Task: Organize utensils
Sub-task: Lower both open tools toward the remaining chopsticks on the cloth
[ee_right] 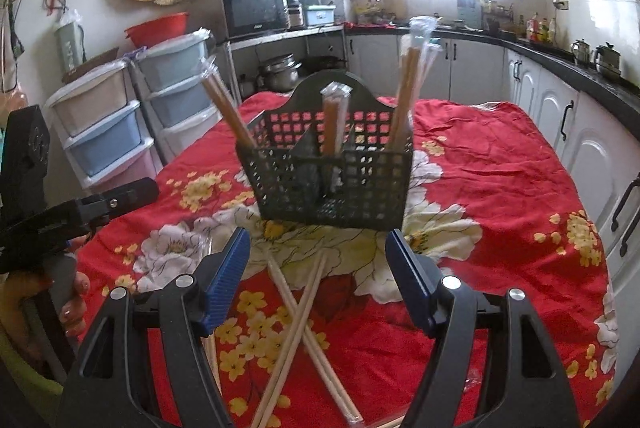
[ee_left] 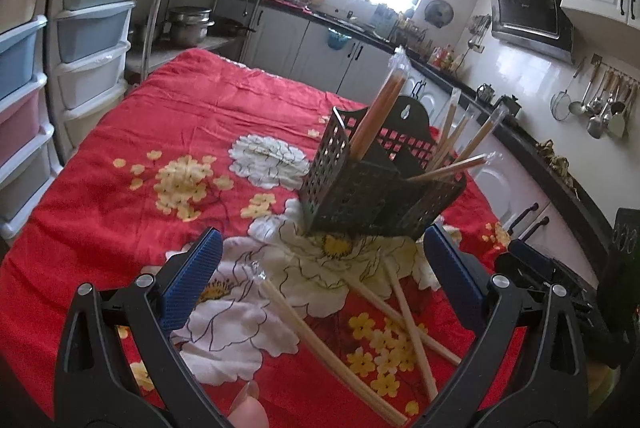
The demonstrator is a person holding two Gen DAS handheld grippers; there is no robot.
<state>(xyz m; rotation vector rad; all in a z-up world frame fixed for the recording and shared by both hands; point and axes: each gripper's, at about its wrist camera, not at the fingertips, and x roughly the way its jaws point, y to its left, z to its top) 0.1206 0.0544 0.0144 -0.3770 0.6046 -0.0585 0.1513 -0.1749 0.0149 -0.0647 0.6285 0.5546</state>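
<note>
A black perforated utensil basket (ee_left: pixel 360 188) (ee_right: pixel 332 184) stands on the red floral tablecloth, with wrapped chopstick pairs (ee_left: pixel 380 108) (ee_right: pixel 404 96) sticking up from its compartments. More wrapped chopsticks (ee_left: pixel 320 344) (ee_right: pixel 296 328) lie loose and crossed on the cloth in front of it. My left gripper (ee_left: pixel 322 252) hangs open above the loose chopsticks, nothing between its blue pads. My right gripper (ee_right: pixel 318 248) is also open, hovering over the crossed chopsticks just short of the basket. In the right wrist view the left gripper (ee_right: pixel 120 200) shows at the left edge, held by a hand.
The table (ee_right: pixel 500 228) fills the room's middle. Stacked plastic drawers (ee_left: pixel 88 28) (ee_right: pixel 112 132) stand along its left side, white cabinets with a black counter (ee_right: pixel 568 116) along the right. A microwave (ee_right: pixel 256 8) and pots sit on a shelf behind the table.
</note>
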